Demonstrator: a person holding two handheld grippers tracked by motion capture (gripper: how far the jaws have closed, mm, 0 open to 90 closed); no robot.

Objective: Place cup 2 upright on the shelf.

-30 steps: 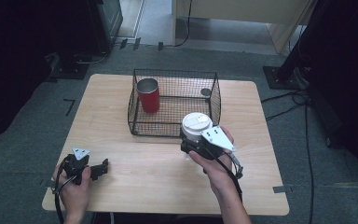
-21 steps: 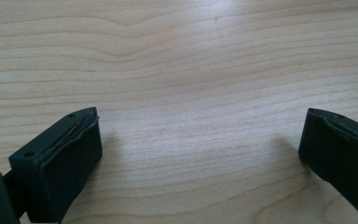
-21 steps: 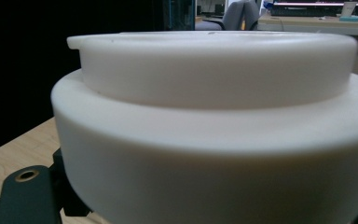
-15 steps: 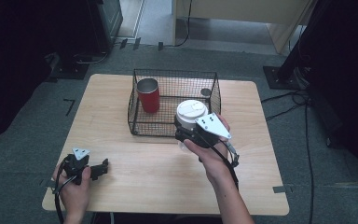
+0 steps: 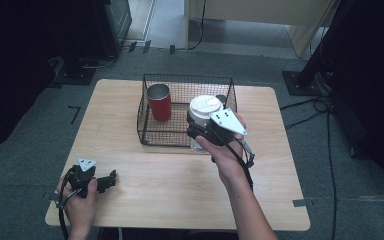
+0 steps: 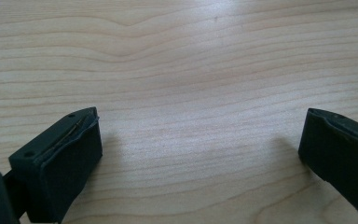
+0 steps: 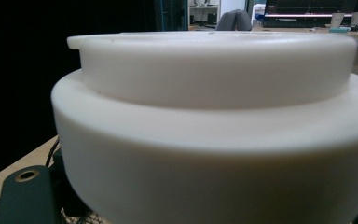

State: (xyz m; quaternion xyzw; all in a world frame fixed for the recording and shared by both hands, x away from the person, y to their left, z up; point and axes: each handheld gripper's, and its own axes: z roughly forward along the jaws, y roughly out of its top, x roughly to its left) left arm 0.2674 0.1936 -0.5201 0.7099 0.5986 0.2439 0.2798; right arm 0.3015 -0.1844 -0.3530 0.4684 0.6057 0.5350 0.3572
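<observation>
Above the near edge of the wire basket [image 5: 152, 117], the right hand-held gripper [image 5: 200, 131] is seen pinching a white lidded cup [image 5: 205, 107], which is held upright and clear of the bench [image 5: 145, 180]. A red cup [image 5: 159, 101] is noted standing inside the basket, at its left. At the near left corner, the left hand-held gripper [image 6: 200, 154] is rested on the bench, jaws spread, with nothing between them.
</observation>
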